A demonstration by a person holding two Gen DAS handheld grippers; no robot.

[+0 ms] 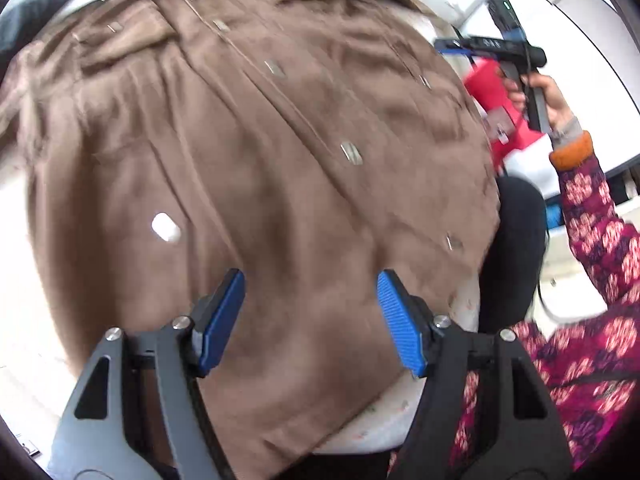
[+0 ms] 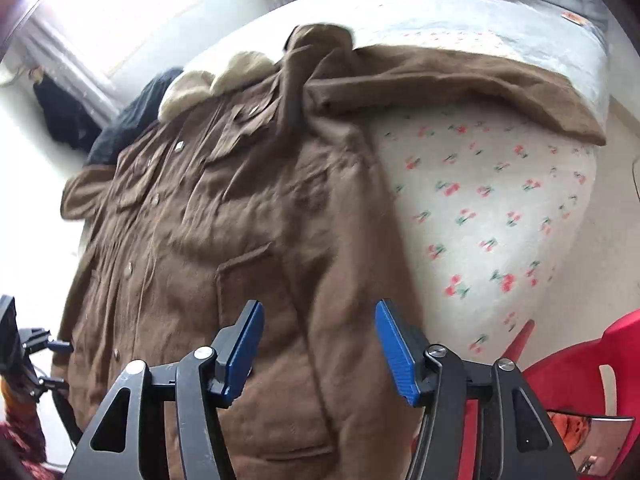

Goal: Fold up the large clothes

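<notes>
Bedroom w/ a bed (image 2: 500, 216) in cherry-print sheet, filling center-right of the right wrist view. Brown jacket (image 2: 224, 216) lies spread front-up across it, cream fleece collar (image 2: 208, 80) toward upper left, one sleeve (image 2: 460, 88) flung out to the upper right. Red plastic chair (image 2: 580, 368) at lower right, beside the bed. Left gripper (image 1: 310, 316) hangs over the jacket's lower front, jaws wide apart, nothing in them. Right gripper (image 2: 318, 344) likewise gaping over the hem area, empty. Metal snaps (image 1: 351, 153) run diag. down the placket.
</notes>
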